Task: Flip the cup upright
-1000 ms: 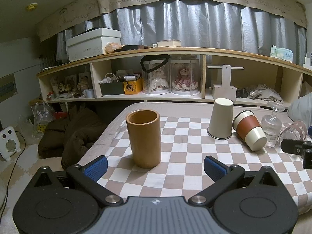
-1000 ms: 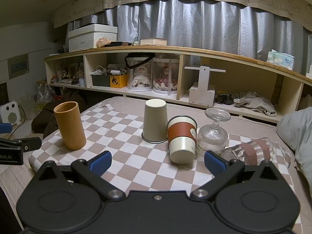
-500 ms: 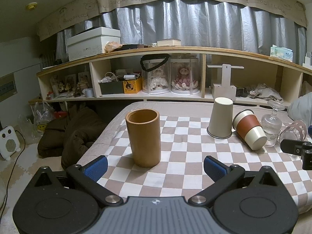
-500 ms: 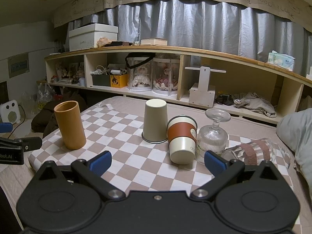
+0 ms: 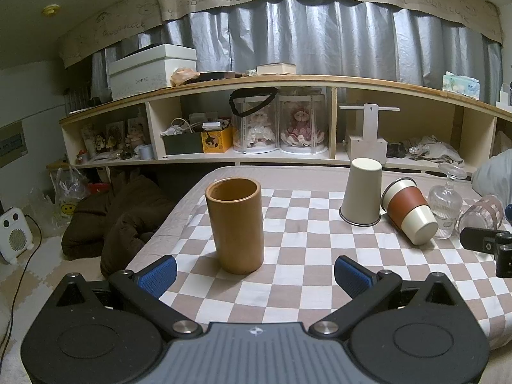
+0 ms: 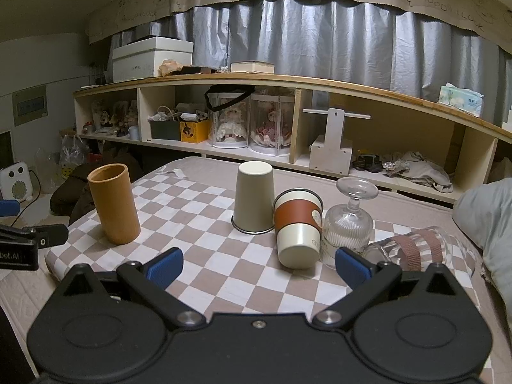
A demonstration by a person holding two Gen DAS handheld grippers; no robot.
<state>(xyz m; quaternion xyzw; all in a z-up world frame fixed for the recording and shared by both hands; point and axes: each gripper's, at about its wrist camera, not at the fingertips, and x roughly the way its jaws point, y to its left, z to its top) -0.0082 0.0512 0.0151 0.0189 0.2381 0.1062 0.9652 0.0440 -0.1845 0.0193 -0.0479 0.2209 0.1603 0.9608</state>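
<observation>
A tan bamboo cup [image 5: 235, 225] [image 6: 113, 204] stands upright on the checkered cloth. A beige cup [image 5: 363, 192] [image 6: 254, 201] stands upside down. A cream cup with a brown sleeve [image 5: 409, 216] [image 6: 297, 227] lies tilted, leaning on the beige cup, its base toward me. A stemmed glass [image 5: 446, 206] [image 6: 348, 224] is upside down. A clear glass with a brown band [image 5: 483, 212] [image 6: 412, 249] lies on its side. My left gripper [image 5: 256, 276] is open and empty just short of the bamboo cup. My right gripper [image 6: 259, 265] is open and empty in front of the sleeved cup.
The checkered cloth [image 5: 304, 256] covers a low padded table. A long wooden shelf [image 5: 288, 121] with dolls and boxes runs behind it. A dark cushion [image 5: 112, 217] and a small heater [image 5: 14, 236] sit on the floor at left. A grey pillow [image 6: 486, 217] lies at right.
</observation>
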